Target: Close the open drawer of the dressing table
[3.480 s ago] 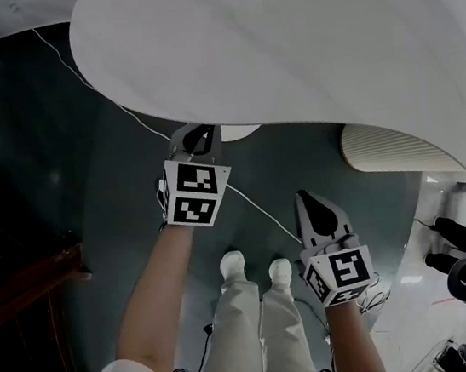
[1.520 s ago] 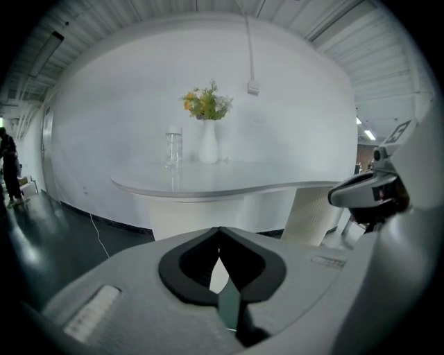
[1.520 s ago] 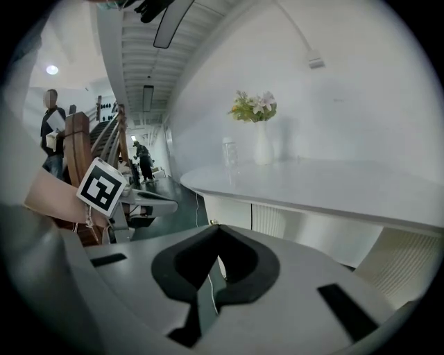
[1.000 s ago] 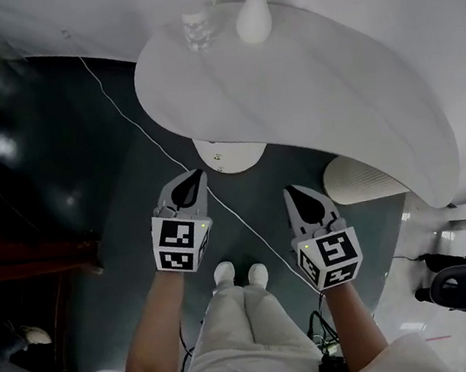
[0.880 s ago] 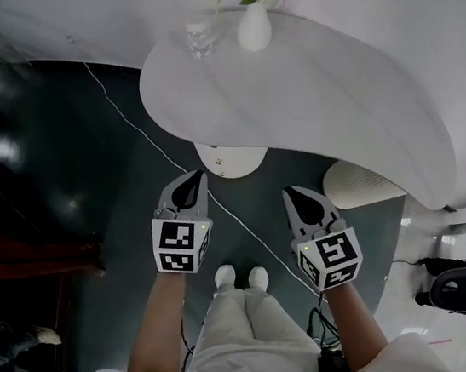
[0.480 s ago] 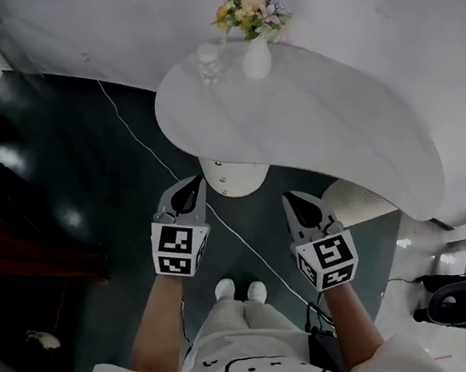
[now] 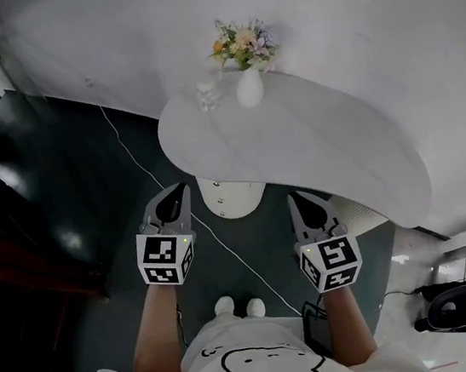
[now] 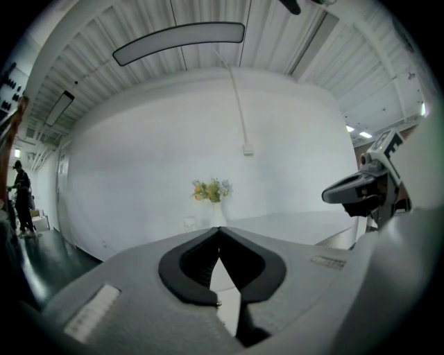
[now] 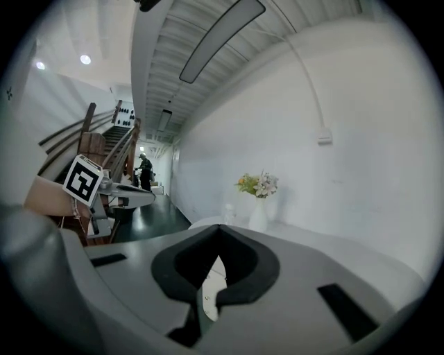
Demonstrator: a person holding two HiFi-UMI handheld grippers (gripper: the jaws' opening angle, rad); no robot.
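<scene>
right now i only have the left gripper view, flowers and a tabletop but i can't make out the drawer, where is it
observer: In the head view the drawer sticks out from under the near edge of the tabletop. It is ahead of the left gripper, a little to its right, and not touching it.
operator: anything on the floor in between
observer: A white cable crosses the dark floor, passing between the left gripper and the right gripper.
operator: is the right one free
observer: Yes. The right gripper view shows its jaws together with nothing between them.
</scene>
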